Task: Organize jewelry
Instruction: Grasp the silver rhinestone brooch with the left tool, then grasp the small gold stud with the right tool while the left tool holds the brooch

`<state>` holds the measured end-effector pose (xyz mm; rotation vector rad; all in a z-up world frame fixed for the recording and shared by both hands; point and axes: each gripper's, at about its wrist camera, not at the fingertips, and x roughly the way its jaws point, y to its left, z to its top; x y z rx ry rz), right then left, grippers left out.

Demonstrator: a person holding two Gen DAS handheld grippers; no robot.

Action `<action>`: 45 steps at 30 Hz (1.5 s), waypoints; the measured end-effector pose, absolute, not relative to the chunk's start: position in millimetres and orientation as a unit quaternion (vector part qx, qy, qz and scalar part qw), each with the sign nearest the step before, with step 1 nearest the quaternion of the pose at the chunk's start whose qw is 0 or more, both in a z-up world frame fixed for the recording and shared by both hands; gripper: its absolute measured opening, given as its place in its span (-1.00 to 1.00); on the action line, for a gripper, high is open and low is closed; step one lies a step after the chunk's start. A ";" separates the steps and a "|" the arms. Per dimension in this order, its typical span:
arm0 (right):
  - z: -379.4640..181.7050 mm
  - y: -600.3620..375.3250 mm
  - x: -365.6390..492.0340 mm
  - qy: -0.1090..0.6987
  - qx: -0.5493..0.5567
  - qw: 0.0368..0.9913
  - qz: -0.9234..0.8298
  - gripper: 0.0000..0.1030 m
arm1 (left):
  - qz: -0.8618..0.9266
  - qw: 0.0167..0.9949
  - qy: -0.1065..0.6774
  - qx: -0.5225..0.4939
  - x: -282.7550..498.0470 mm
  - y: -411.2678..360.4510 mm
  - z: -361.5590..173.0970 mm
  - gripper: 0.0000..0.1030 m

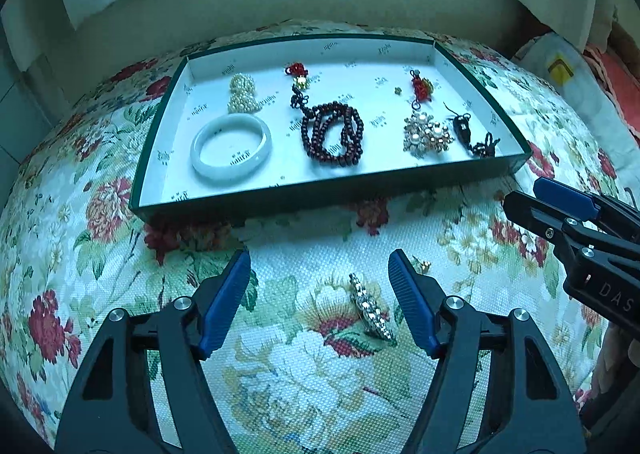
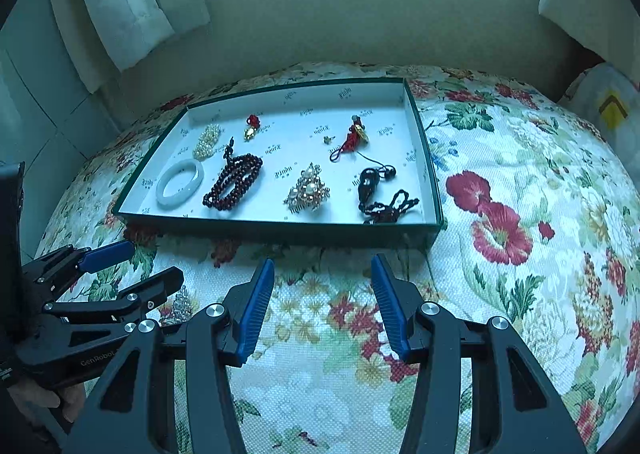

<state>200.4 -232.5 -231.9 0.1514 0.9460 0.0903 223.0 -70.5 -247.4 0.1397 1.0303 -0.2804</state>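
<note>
A shallow tray lies on the cloth-covered surface, toward its far side. Inside the tray, from left to right in the left wrist view: a bangle with a pearl cluster behind it; a bead necklace with a tasselled charm behind it; a pearl brooch with a second tasselled charm behind it; and a corded pendant nearest the right wall. Before the tray, on the cloth, a rhinestone brooch lies between the fingers of the left gripper, touching neither. A small earring lies just right of it. The right gripper is to the right, nothing between its fingers.
</note>
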 end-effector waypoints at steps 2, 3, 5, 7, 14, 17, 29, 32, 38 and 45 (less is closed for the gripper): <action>-235.1 -232.4 196.5 0.460 0.074 0.884 0.044 -0.02 | -0.135 0.854 0.498 0.069 218.1 -72.5 -253.9 0.30; -236.5 -232.0 194.8 0.462 0.073 0.883 0.045 -0.02 | -0.136 0.852 0.501 0.071 216.5 -73.8 -256.6 0.26; -238.4 -231.9 192.1 0.465 0.074 0.881 0.045 -0.02 | -0.139 0.849 0.505 0.076 213.2 -76.1 -261.5 0.15; -239.6 -232.1 190.0 0.467 0.074 0.880 0.046 -0.02 | -0.141 0.846 0.508 0.078 212.1 -76.7 -264.6 0.09; -241.0 -230.2 188.0 0.468 0.074 0.879 0.048 -0.02 | -0.152 0.849 0.498 0.089 208.9 -75.5 -264.8 -0.31; -241.8 -229.2 188.0 0.469 0.074 0.879 0.049 -0.02 | -0.161 0.849 0.495 0.091 207.7 -75.5 -263.6 -0.65; -245.1 -210.5 187.4 0.474 0.062 0.875 0.075 -0.02 | -0.161 0.854 0.486 0.091 207.9 -56.5 -259.5 -0.77; -247.4 -201.0 188.7 0.478 0.056 0.872 0.086 -0.02 | -0.154 0.855 0.486 0.092 208.2 -47.1 -259.0 -0.77; -250.8 -178.8 193.3 0.482 0.037 0.868 0.108 -0.16 | -0.139 0.857 0.488 0.094 210.9 -26.5 -259.5 -0.77; -261.5 -161.1 203.8 0.493 0.017 0.861 0.120 -0.46 | -0.134 0.858 0.487 0.093 212.6 -13.5 -259.5 -0.77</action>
